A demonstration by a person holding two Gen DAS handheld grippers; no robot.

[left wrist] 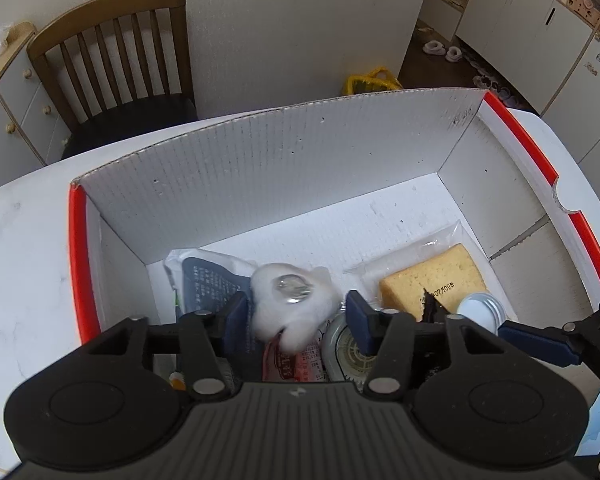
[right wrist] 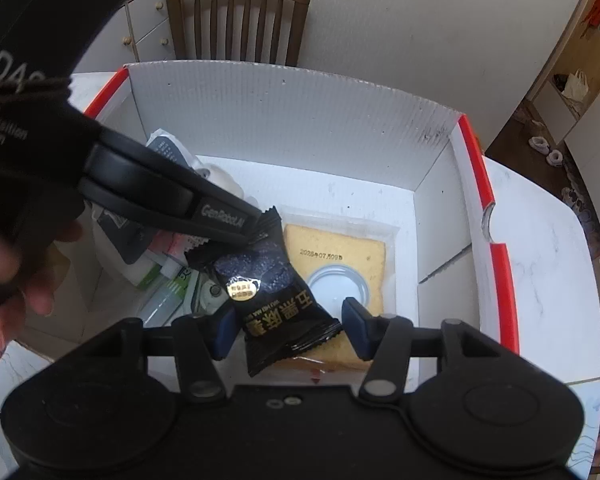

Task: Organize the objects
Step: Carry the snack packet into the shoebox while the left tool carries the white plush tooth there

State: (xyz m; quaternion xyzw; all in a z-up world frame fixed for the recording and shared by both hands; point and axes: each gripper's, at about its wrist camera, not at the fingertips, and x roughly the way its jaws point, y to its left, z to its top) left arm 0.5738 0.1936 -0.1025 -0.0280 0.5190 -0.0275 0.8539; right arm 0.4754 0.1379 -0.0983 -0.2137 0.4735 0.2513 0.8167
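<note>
White marble table [left wrist: 24, 248] under red-edged box [left wrist: 260, 160] (wooden chair [left wrist: 116, 52] behind); both tools [left wrist: 296, 312] [right wrist: 288, 326] agape, empty.

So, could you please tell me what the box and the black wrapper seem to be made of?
Box: apparently corrugated plastic or card, matte white, judging by fine parallel ribs on its walls. Black wrapper: probably glossy plastic film; it shines, wrinkles, and has crimped ends.

White marble-look table [left wrist: 24, 264] (faintly veined) bears a red-edged box [left wrist: 260, 168].
</note>
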